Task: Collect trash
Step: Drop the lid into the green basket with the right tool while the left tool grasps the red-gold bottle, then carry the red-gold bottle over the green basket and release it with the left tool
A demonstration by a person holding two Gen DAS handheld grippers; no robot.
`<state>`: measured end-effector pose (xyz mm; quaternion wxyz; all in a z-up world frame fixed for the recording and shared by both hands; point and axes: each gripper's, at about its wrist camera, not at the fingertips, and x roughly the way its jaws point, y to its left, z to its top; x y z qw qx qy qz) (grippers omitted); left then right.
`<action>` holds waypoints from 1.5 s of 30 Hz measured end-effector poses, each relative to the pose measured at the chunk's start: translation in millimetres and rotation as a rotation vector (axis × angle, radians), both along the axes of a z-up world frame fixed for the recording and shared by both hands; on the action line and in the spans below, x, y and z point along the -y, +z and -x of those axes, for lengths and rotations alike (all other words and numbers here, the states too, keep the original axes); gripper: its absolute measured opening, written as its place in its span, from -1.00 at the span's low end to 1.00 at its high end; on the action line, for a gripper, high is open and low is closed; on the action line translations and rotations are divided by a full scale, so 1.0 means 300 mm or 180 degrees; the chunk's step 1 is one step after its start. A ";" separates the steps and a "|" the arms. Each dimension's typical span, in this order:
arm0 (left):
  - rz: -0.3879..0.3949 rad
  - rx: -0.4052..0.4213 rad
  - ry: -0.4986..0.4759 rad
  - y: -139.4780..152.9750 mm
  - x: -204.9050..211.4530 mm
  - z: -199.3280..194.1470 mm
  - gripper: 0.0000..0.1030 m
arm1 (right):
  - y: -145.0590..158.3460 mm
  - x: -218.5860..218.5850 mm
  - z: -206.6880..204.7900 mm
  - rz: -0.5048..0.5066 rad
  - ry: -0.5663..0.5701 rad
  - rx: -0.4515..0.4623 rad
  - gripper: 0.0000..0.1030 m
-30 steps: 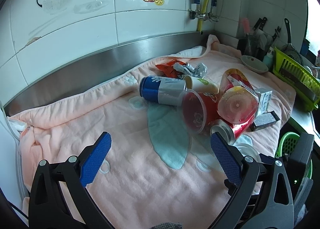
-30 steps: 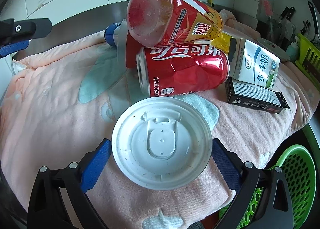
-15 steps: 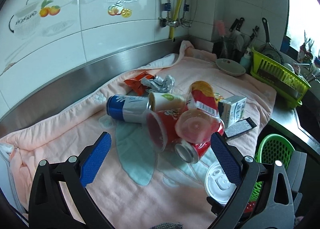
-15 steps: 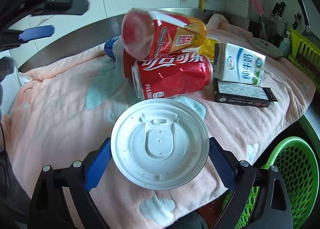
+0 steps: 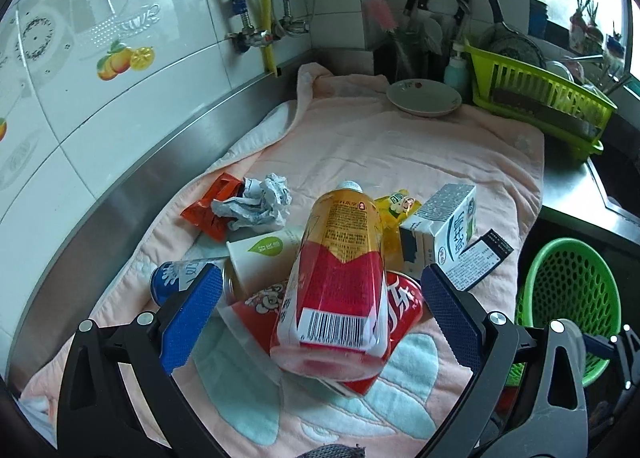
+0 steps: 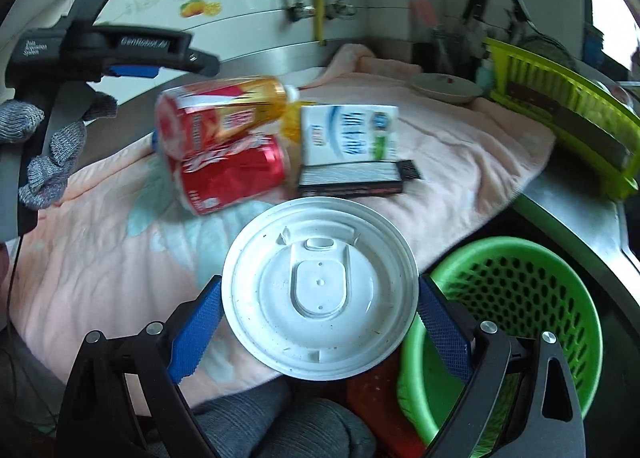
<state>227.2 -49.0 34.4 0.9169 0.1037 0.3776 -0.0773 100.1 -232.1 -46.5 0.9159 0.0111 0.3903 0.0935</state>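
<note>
My right gripper [image 6: 320,318] is shut on a white plastic cup lid [image 6: 320,286], both blue pads on its rim, held off the pink towel [image 6: 100,250] beside the green mesh basket [image 6: 500,246]. My left gripper [image 5: 320,310] is open above the trash pile, its pads clear of a red and yellow bottle [image 5: 340,278] that lies on a red cola can [image 5: 400,310]. Around them lie a paper cup [image 5: 264,254], a blue can [image 5: 176,278], a milk carton [image 5: 448,226], a black box [image 5: 484,254] and crumpled paper [image 5: 260,202].
The green basket [image 5: 568,250] stands below the counter edge at the right. A plate [image 5: 424,98] and a lime dish rack [image 5: 536,98] sit at the back right, with knives and a pan behind. A steel backsplash and tiled wall run along the left.
Both grippers moved right. The right one raised the lid off the towel and carried it to the basket's side. The left one swung over the bottle and can.
</note>
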 end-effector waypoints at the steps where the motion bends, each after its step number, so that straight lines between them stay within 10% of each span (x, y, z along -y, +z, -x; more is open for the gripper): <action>1: -0.0033 -0.0044 -0.0029 -0.008 0.011 -0.021 0.90 | -0.009 0.035 0.005 0.0018 -0.0073 -0.0009 0.75; 16: -0.0385 -0.0510 -0.0113 -0.132 0.077 -0.182 0.88 | -0.212 0.347 -0.004 0.0135 -0.0898 -0.0479 0.75; 24: -0.0257 -0.0655 -0.0121 -0.156 0.074 -0.209 0.25 | -0.288 0.383 -0.023 0.0110 -0.1005 -0.0682 0.75; 45: 0.0320 -0.0184 -0.0461 0.065 0.119 0.042 0.23 | -0.254 0.410 0.031 0.0027 -0.1076 -0.0620 0.81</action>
